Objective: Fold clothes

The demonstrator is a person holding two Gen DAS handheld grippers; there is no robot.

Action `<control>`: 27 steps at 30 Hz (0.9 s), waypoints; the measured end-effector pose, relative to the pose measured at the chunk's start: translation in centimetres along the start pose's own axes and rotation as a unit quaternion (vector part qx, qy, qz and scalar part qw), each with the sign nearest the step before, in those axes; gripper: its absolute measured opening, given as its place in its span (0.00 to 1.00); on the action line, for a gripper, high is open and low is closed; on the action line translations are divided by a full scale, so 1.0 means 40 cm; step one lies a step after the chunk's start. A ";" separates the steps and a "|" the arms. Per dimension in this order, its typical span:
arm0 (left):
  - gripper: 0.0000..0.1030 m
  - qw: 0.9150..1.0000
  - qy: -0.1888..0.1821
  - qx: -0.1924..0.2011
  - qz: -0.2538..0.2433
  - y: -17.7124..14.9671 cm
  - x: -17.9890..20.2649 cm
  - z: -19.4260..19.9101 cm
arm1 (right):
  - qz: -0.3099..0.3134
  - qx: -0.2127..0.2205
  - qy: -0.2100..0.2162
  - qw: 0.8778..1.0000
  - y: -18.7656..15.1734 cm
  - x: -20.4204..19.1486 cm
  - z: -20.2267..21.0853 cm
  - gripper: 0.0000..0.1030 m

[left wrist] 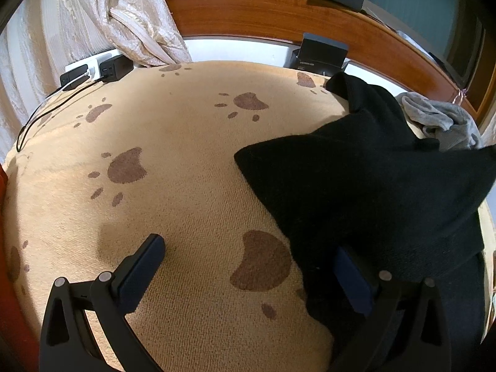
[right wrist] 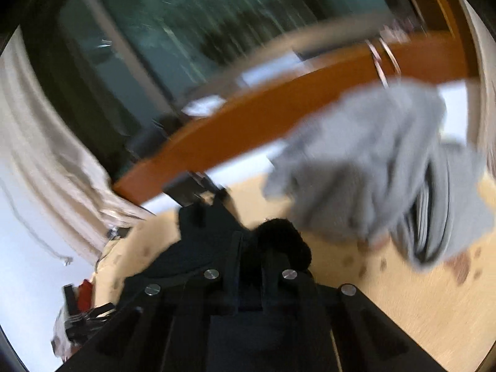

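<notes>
Here we hold the left gripper wide apart beside the black sweater, whose fabric our right gripper pinches, with the grey garment lying just beyond that sweater.

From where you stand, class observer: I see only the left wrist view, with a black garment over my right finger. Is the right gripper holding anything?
Observer: Yes. The right gripper is shut on the black garment; dark fabric bunches between its fingers.
Operator: What lies ahead of it?
Observer: A crumpled grey garment lies on the paw-print blanket, apart from the black one.
Operator: Is that view sharp?
Observer: No, it is motion-blurred, so fine detail is lost. The left gripper is open.
</notes>
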State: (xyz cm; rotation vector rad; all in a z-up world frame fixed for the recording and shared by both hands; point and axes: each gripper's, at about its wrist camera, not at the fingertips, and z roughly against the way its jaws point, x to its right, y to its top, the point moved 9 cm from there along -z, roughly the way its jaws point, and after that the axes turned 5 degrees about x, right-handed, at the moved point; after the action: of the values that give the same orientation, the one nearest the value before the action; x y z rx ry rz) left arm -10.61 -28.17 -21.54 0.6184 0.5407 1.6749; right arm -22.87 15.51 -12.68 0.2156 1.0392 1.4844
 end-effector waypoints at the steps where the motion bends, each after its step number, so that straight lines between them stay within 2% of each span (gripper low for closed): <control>1: 1.00 1.000 -0.001 -0.001 0.001 0.000 -0.001 -0.001 | 0.009 0.000 -0.004 1.000 0.001 0.001 0.012 0.11; 2: 1.00 1.000 -0.001 -0.002 0.002 0.000 -0.001 -0.001 | 0.018 0.000 -0.009 1.000 0.002 0.002 0.024 0.13; 4: 1.00 1.000 0.001 -0.001 0.001 0.000 -0.001 -0.001 | 0.036 0.000 -0.018 0.999 0.003 0.004 0.048 0.26; 5: 1.00 1.000 0.002 -0.001 0.000 0.000 -0.001 -0.001 | 0.037 -0.005 -0.029 0.999 -0.003 0.015 0.055 0.40; 6: 1.00 1.000 0.003 -0.001 -0.002 0.000 -0.001 -0.001 | 0.020 -0.017 -0.048 0.998 -0.025 0.048 0.054 0.60; 7: 1.00 1.000 0.004 0.000 -0.003 0.001 -0.002 -0.001 | 0.000 -0.022 -0.054 0.998 -0.046 0.075 0.059 0.63; 11: 1.00 1.000 0.008 0.000 0.003 0.003 -0.010 -0.001 | -0.061 -0.001 -0.058 0.996 -0.090 0.149 0.102 0.63; 14: 1.00 1.000 0.014 0.002 0.002 0.003 -0.010 0.000 | -0.082 0.016 -0.056 0.995 -0.094 0.168 0.131 0.63; 18: 1.00 1.000 0.025 0.008 -0.010 0.005 -0.006 0.005 | -0.099 0.040 0.001 0.994 -0.060 0.096 0.130 0.63; 21: 1.00 1.000 0.023 0.007 -0.012 0.006 -0.008 0.005 | -0.053 0.025 0.018 0.998 -0.050 -0.005 0.067 0.63; 24: 1.00 1.000 0.018 0.006 -0.010 0.004 -0.011 0.006 | 0.044 -0.023 -0.026 0.998 -0.084 -0.088 -0.025 0.63; 27: 1.00 1.000 0.015 0.004 -0.011 0.002 -0.010 0.007 | 0.120 -0.079 -0.119 0.982 -0.138 -0.094 -0.106 0.63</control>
State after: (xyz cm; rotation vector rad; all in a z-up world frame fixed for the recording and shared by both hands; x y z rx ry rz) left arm -10.41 -28.58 -21.31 0.5922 0.5742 1.6648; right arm -20.96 9.39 -17.35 0.4062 0.7164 1.7036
